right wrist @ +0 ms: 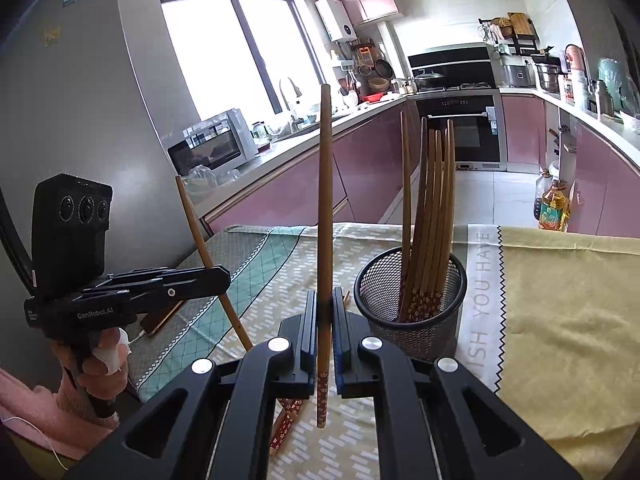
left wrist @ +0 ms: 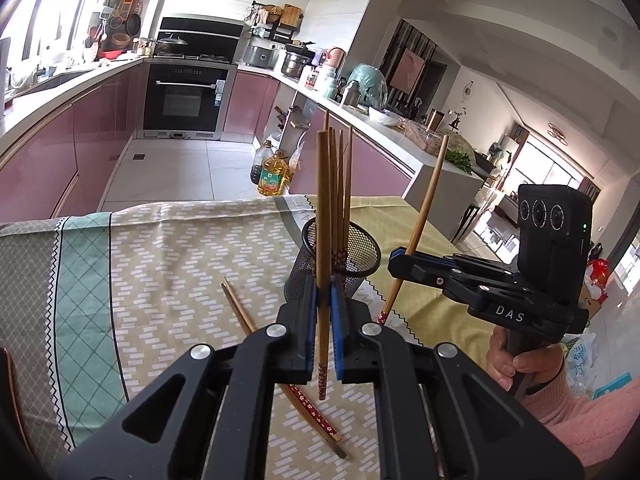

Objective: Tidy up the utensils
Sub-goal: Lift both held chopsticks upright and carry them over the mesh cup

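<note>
A table draped in a patterned cloth [left wrist: 180, 248] fills the lower half of both views. A black mesh holder [right wrist: 412, 300] is seen right of centre in the right wrist view, with a bundle of chopsticks [right wrist: 432, 216] standing in it, tips up. In the left wrist view the same holder [left wrist: 360, 248] sits at centre, just behind the left gripper [left wrist: 323, 300].

The left gripper is clamped on one chopstick [left wrist: 323, 208], held upright, its patterned end hanging below the pads. The right gripper [right wrist: 325, 312] is likewise closed on a single chopstick [right wrist: 325, 200], upright, left of the holder.

Only the left wrist view shows the loose pair of chopsticks [left wrist: 280, 368] fully, lying on the cloth lower centre; in the right wrist view just their patterned ends [right wrist: 286, 420] appear. Each view shows the other gripper from the side, its chopstick tilted.
</note>
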